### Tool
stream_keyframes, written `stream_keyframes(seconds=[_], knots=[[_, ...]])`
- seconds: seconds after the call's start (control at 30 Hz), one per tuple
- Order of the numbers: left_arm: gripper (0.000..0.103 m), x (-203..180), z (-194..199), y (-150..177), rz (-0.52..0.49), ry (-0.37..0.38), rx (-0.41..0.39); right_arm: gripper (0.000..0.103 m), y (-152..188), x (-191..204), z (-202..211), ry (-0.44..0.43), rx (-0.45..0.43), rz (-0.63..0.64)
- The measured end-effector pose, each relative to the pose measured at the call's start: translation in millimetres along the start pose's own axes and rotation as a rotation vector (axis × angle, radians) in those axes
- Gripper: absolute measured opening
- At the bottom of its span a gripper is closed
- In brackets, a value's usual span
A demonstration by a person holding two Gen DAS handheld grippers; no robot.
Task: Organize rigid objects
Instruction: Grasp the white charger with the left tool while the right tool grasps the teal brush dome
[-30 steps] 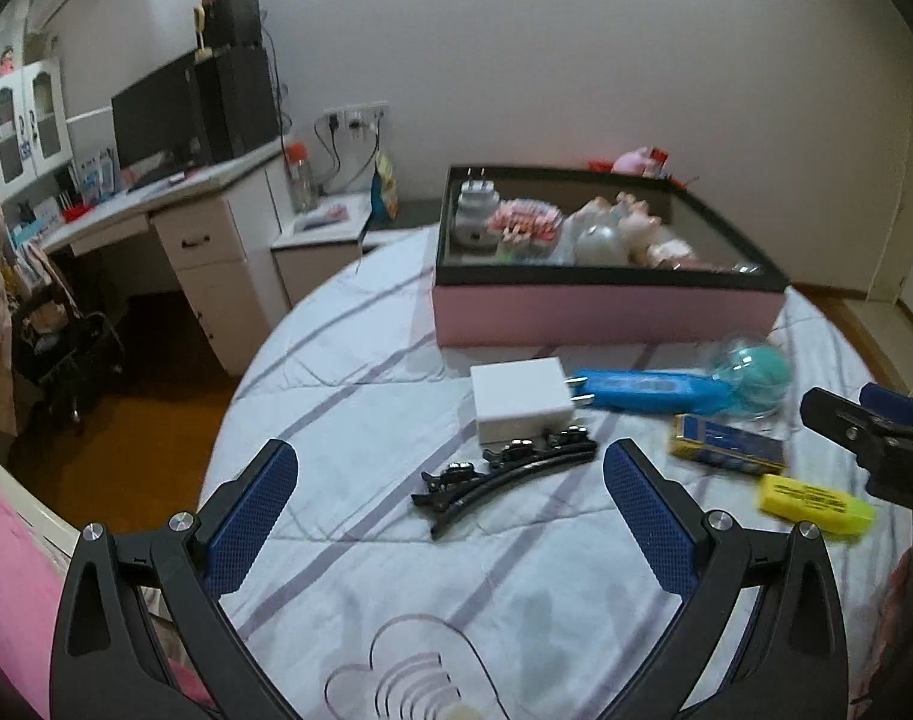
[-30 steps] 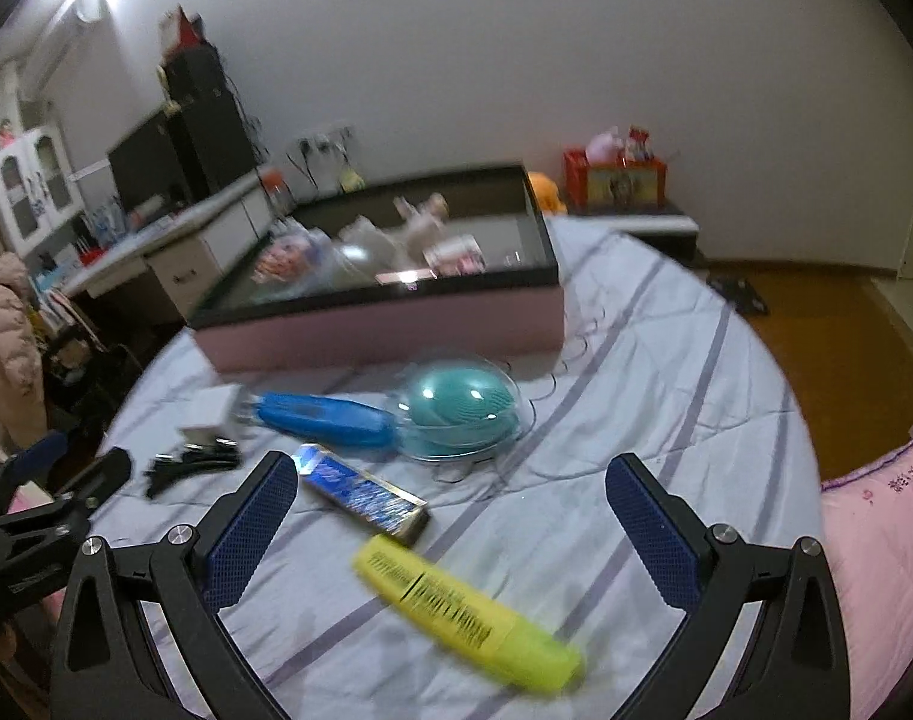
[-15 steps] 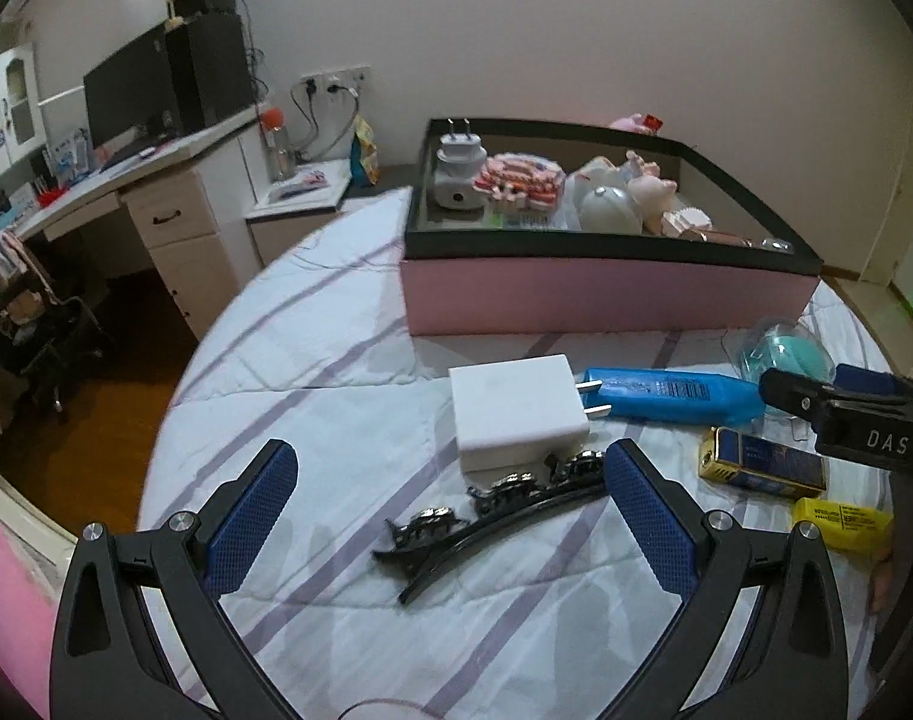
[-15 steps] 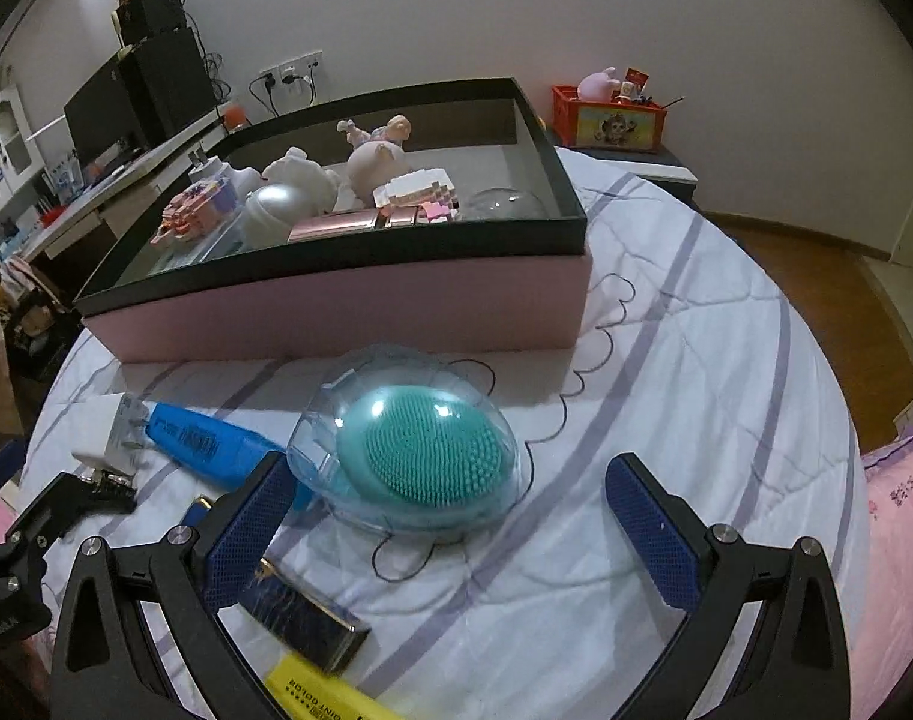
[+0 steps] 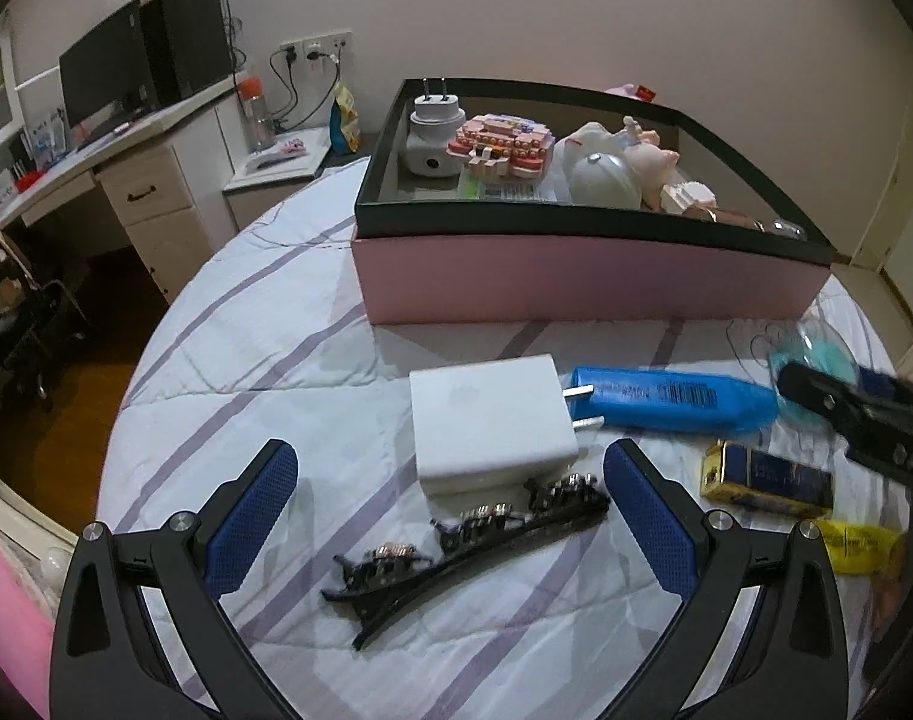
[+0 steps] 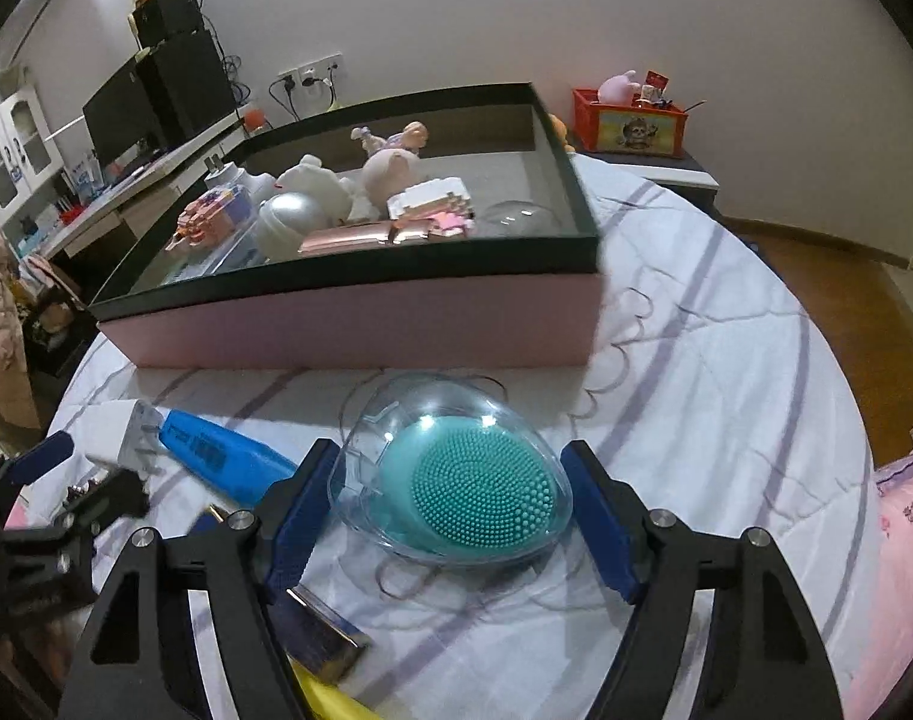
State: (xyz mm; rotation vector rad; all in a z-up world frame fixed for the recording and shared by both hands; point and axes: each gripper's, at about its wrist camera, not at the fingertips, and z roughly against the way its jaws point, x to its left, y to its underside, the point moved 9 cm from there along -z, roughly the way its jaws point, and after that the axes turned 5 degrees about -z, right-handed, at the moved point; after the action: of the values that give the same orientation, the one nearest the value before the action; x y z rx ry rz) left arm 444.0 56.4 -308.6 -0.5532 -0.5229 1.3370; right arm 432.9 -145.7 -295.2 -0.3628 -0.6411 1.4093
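Observation:
My left gripper [image 5: 450,510] is open, its pads either side of a white charger [image 5: 489,423] and a black hair clip [image 5: 468,546] on the striped bedspread. My right gripper [image 6: 450,519] is open, straddling a teal silicone brush in a clear shell [image 6: 456,483]; its pads stand close to the shell's sides. A blue tube [image 5: 672,399] lies beside the charger and also shows in the right wrist view [image 6: 222,456]. A pink box with a black rim [image 5: 588,276] holds several toys.
A dark blue and gold small box [image 5: 768,477] and a yellow highlighter [image 5: 855,543] lie at the right. A desk with monitor [image 5: 108,78] stands left. A red toy bin [image 6: 627,123] sits on a low table behind the bed.
Both grippers have moved forward and down. The left now frames the charger and clip. The right has closed in around the teal brush shell and its jaws have narrowed.

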Motion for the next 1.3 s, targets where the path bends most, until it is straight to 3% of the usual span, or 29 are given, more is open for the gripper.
stream_keyframes(seconds=[0.2, 0.23, 0.3, 0.37, 0.67, 0.9, 1.3], knots=[[0.100, 7, -13, 0, 0.029, -0.034, 0.027, 0.076, 3, -8, 6, -0.006, -0.012, 0.005], [0.095, 6, -14, -1, 0.024, -0.033, 0.026, 0.076, 3, -8, 6, -0.008, -0.017, 0.013], [0.067, 0, -11, -4, 0.003, 0.001, -0.002, 0.076, 2, -7, 5, -0.009, -0.024, 0.018], [0.058, -6, -10, -6, -0.016, 0.024, -0.011, 0.076, 2, -7, 5, -0.010, -0.029, 0.022], [0.058, -3, 9, -9, -0.012, -0.006, -0.055, 0.076, 3, -5, 19, -0.030, -0.073, 0.028], [0.058, -3, 34, -10, -0.017, 0.012, -0.102, 0.075, 2, 1, 33, -0.051, -0.095, 0.031], [0.058, -12, 44, 1, -0.044, 0.023, -0.087, 0.075, 26, -14, 24, 0.035, -0.040, 0.028]])
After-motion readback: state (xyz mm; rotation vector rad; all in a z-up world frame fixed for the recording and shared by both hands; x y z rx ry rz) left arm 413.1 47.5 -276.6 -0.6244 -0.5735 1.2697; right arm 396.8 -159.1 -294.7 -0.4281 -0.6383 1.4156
